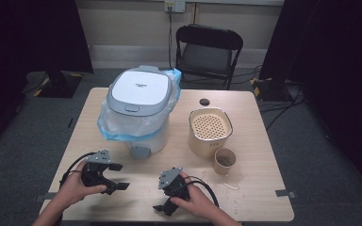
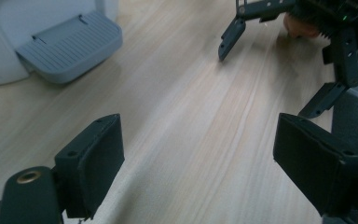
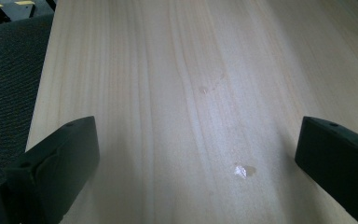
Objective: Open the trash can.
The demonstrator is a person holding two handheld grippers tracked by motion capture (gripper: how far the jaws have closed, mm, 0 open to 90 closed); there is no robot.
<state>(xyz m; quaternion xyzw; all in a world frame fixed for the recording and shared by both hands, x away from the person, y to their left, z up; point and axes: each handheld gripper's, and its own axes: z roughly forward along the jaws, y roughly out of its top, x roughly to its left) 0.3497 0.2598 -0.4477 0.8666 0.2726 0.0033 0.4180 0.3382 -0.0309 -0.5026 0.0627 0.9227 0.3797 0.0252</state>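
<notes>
Both pairs of black jaws stand wide apart with nothing between them: the left gripper (image 1: 115, 176) sits low at the lower left of the high view, hovering just over the wood, and the right gripper (image 1: 164, 200) rests near the bottom centre, its jaws also spread over bare boards. Nearest the left one, in the upper left of the left gripper view, is the ribbed grey foot pedal (image 2: 70, 46) of the white pedal bin with a grey flat lid (image 1: 140, 89), which stands on the table in the upper left of the high view, lined with a blue-edged plastic bag (image 1: 108, 127). To my eye, nothing is in hand yet; if the bin is the aim, the left gripper would do well to come in level at the pedal and press squarely, while the right keeps clear of its cable. To the right of centre stand a cream canister with a perforated insert (image 1: 209, 129) and, touching its lower right, a small brown paper cup (image 1: 225, 161), with spilled droplets (image 3: 241, 171) on the pale wooden table (image 1: 259, 197) near them. Beyond, a black folding chair (image 1: 207, 52) stands against the wall, dark curtains hang either side, and grey carpet covers the floor.
</notes>
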